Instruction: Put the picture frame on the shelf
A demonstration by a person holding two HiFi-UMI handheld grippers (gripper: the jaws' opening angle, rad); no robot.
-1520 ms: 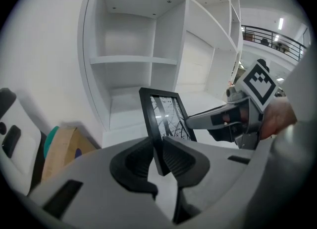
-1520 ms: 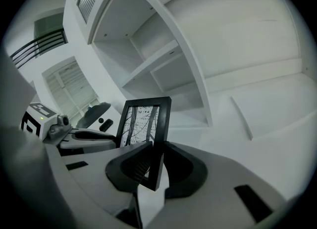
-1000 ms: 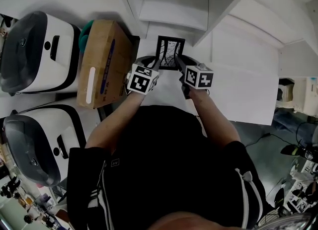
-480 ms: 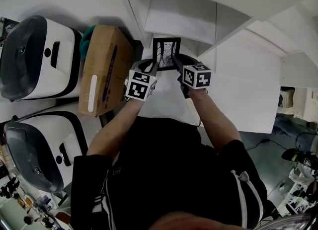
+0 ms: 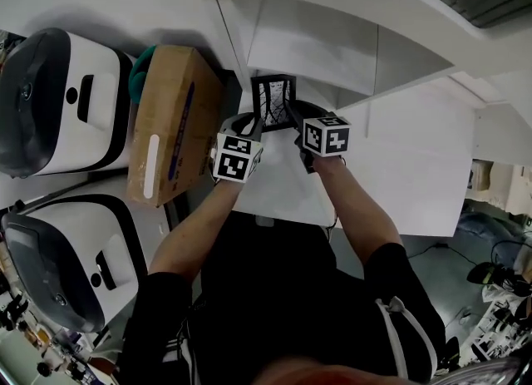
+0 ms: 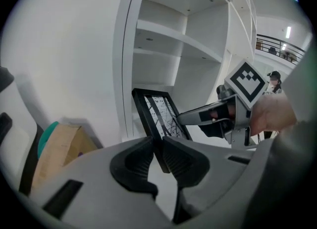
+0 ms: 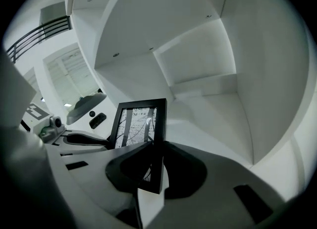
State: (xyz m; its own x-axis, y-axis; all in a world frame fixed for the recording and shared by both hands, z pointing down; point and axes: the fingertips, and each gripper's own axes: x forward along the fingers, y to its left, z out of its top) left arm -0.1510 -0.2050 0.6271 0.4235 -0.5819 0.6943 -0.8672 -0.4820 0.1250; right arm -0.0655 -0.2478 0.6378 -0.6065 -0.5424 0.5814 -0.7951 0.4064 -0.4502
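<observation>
A black picture frame (image 5: 274, 102) with a black-and-white print hangs upright in front of the white shelf unit (image 5: 307, 38). Both grippers grip it. My left gripper (image 5: 259, 122) is shut on its left edge, and the frame (image 6: 158, 116) runs up from between that gripper's pads (image 6: 171, 156). My right gripper (image 5: 293, 117) is shut on the right edge; the frame (image 7: 141, 126) stands in the jaws before an open white compartment (image 7: 208, 99). The right gripper (image 6: 198, 119) also shows in the left gripper view, clamped on the far edge.
A brown cardboard box (image 5: 170, 121) stands left of the shelf unit, with a teal object (image 5: 143, 57) behind it. Two large white-and-black machines (image 5: 58, 101) (image 5: 66, 259) lie further left. Shelf dividers (image 5: 374, 59) and a shelf side wall (image 6: 126, 60) bound the compartments. A white panel (image 5: 407, 167) lies to the right.
Both grippers have carried the frame forward and a little down, closer to the shelf's open compartment. The grip on both edges is unchanged.
</observation>
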